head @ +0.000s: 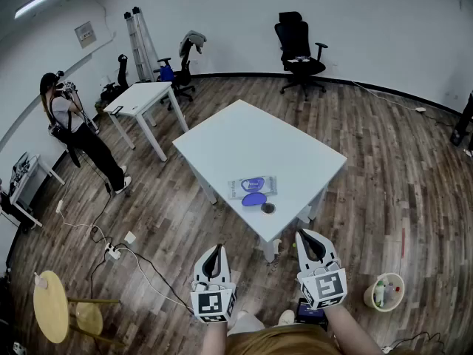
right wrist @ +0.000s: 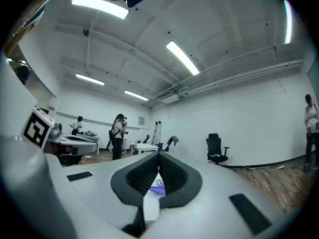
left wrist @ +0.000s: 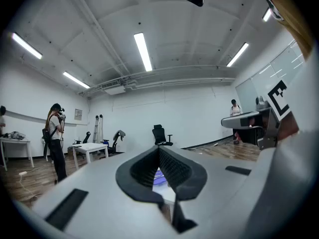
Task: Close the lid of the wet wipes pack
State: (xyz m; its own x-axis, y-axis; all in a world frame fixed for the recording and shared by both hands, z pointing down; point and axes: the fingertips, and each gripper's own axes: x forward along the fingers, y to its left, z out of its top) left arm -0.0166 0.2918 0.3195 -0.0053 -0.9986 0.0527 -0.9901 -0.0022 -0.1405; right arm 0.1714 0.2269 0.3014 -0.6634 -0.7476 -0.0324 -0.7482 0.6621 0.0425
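Observation:
The wet wipes pack (head: 253, 186) lies flat near the front edge of the white table (head: 244, 135). Its blue oval lid (head: 254, 199) is flipped open toward me, and a small dark round thing (head: 267, 208) sits just beside it. Both grippers hang low in front of me, well short of the table. The left gripper (head: 216, 250) and the right gripper (head: 307, 235) are shut with nothing between their pads. Through the slit under the joined jaws a sliver of the blue lid (left wrist: 158, 177) (right wrist: 157, 186) shows in each gripper view.
A person with a camera (head: 74, 120) stands at the far left beside a small white table (head: 140, 96). Office chairs (head: 299, 46) stand at the back wall. A yellow stool (head: 52, 305), floor cables (head: 111, 250) and a bin of bottles (head: 384, 292) are near me.

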